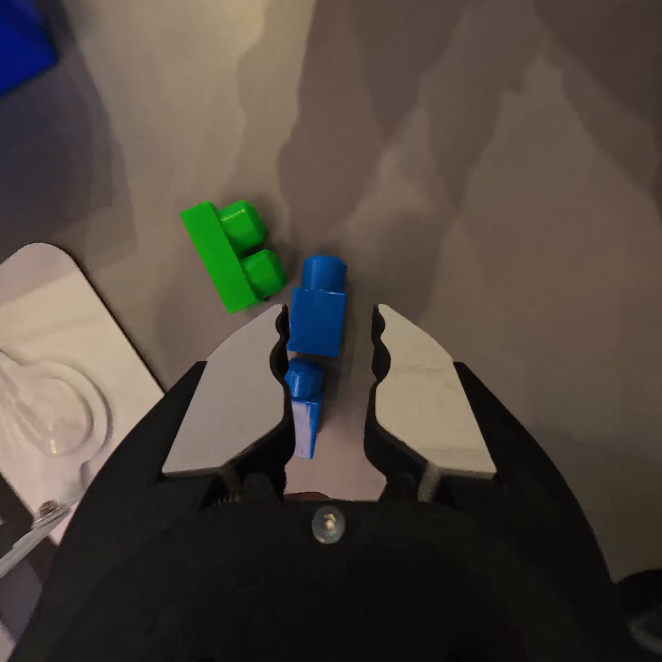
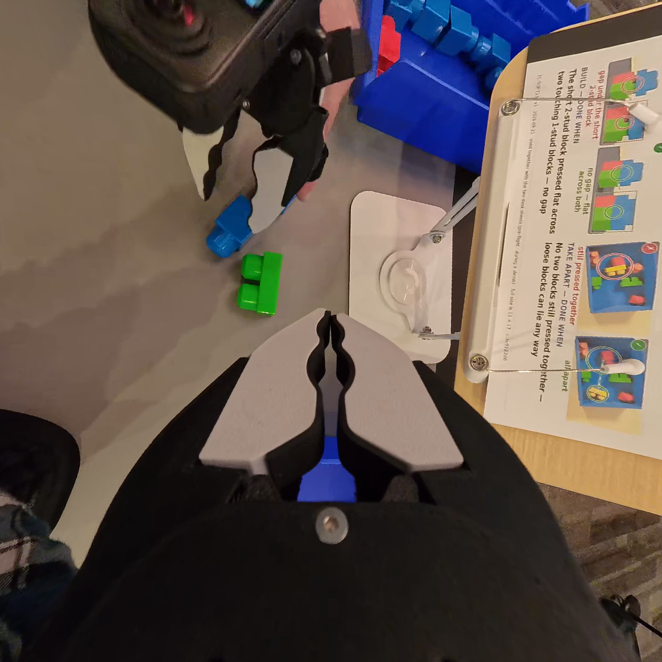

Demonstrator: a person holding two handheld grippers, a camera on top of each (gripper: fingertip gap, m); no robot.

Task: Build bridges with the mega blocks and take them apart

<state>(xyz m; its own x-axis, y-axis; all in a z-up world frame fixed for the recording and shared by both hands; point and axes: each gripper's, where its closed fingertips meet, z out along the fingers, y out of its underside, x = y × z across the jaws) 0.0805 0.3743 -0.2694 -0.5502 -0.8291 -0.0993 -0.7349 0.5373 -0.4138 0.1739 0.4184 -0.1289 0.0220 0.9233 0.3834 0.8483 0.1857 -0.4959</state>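
Left wrist view shows the left gripper [image 1: 329, 311] wide open around a small blue one-stud plastic block [image 1: 317, 318], maybe touching one pad, so center it, then squeeze.

Both grippers are built the same way: matte black bodies, w/ light grey fingers [image 1: 229, 394] edged by wavy black pads on the inside. A silver screw [image 2: 331, 526] is set in the middle of each body, just behind the fingers.
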